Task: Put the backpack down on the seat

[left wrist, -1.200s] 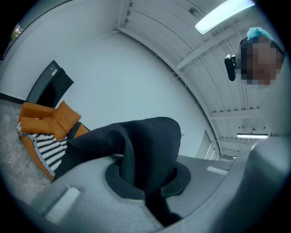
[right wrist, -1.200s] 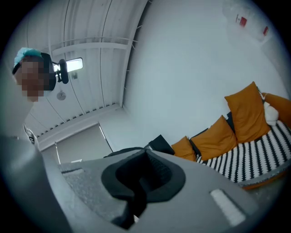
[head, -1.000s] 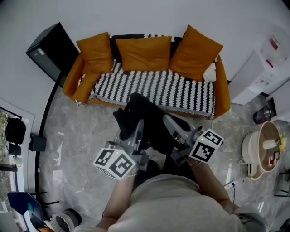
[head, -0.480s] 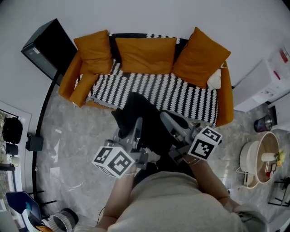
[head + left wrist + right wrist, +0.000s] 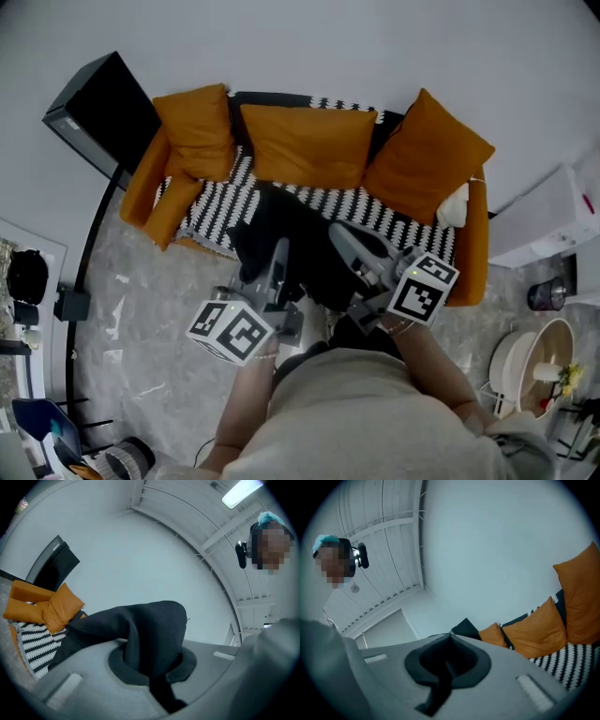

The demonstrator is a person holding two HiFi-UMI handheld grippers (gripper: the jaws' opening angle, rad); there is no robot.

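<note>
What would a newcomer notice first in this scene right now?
The orange sofa against the wall, with its black-and-white striped seat cover and three orange cushions. Then the black backpack, pinched in the left claw with the right claw alongside, held over the seat's front.

The backpack (image 5: pixel 281 234) covers the striped seat (image 5: pixel 208 204) mid-span — its own bottom hidden.

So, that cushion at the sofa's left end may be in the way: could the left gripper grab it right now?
Probably not: the left gripper is shut on the backpack, so its jaws aren't free for the cushion.
</note>
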